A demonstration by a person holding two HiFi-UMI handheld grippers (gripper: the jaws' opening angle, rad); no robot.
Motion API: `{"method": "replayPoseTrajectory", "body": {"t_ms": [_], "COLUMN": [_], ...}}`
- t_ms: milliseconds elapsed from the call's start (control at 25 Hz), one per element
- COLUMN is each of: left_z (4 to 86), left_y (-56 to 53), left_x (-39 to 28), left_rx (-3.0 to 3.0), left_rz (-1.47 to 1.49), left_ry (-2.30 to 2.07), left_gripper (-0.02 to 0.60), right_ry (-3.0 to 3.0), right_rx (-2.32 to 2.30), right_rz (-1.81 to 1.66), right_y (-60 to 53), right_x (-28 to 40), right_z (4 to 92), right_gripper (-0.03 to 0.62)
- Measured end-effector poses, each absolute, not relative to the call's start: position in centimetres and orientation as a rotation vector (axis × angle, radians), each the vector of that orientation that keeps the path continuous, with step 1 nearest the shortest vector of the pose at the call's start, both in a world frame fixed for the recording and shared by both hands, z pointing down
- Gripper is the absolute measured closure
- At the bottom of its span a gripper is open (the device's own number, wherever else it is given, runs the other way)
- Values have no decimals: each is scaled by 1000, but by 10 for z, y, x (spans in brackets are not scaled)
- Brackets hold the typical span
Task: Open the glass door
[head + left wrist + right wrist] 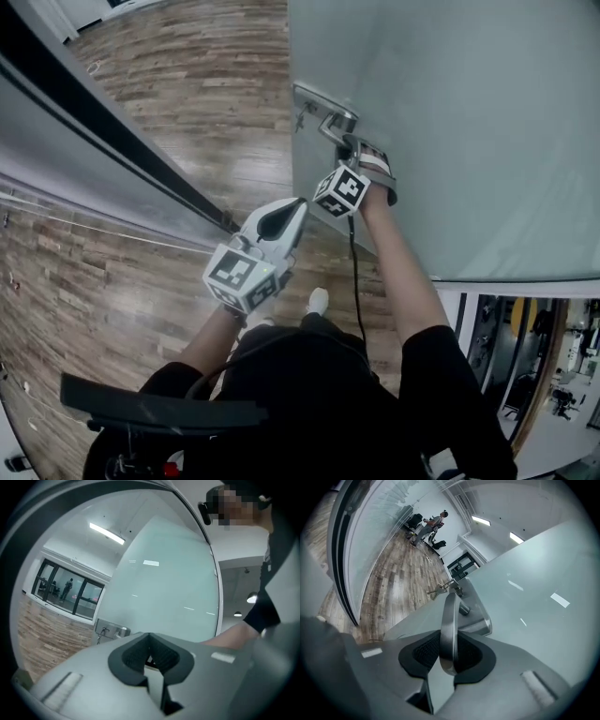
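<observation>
Right gripper view settles the main point: the handle (450, 620) runs straight between the jaws of the right hand-held gripper (449, 654), and the dark pads are closed on its free end from either side. The lever's long axis lies almost along the gripper's own line of sight. It leads away from the jaws to its pivot on the metal plate (476, 613), which sits at the door's (534, 583) edge. Any push down or pull would, I judge, turn about that far pivot, so the grip at the tip has good leverage.

From the head view, the right hand-held gripper (367, 167) is up against the handle (335, 123). The left hand-held gripper (281, 221) hangs lower and to the left, well apart from it, over the wood floor (187, 94). Its own view shows the left hand-held gripper (150, 657) with jaws brought together on nothing, so the right arm is plainly the working one.

The door (450, 122) is a pale, frosted pane with soft reflections of ceiling lights, and the handle is brushed metal with a rounded end. Something small hangs at the plate (a key, it seems). Whether the latch has released I cannot tell.
</observation>
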State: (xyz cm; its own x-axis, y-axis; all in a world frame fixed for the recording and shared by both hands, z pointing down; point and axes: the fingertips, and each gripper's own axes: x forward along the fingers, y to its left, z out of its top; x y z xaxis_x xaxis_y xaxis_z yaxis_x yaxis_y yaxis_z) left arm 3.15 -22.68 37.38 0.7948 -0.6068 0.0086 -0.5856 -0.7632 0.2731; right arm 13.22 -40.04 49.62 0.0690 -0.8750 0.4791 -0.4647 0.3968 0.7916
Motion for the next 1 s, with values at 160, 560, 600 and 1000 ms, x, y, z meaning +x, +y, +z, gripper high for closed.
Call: {"method": "replayPoseTrajectory", "body": {"t_ms": [160,560,600,1000], "left_z": [377,379,379,381], "left_y": [-241,-276,-277,-325], "left_x": [44,71,70,86], "left_rx": [2707,2694,2691,2710], "left_rz": [-115,-87,-85,-89], "left_ry": [-974,-1078,-1081,-1055], "left_gripper": [580,580,580,580], "right_ry": [-1558,-1616,-1618,-1604], "right_rx": [1215,1206,1210,1259], "right_rz": [-522,-510,-500,-457], "right_y": [-416,-464,-467,-508], "right_x": [137,162,164,207], "right_z": [488,495,495,495], "right_gripper": [507,508,508,513]}}
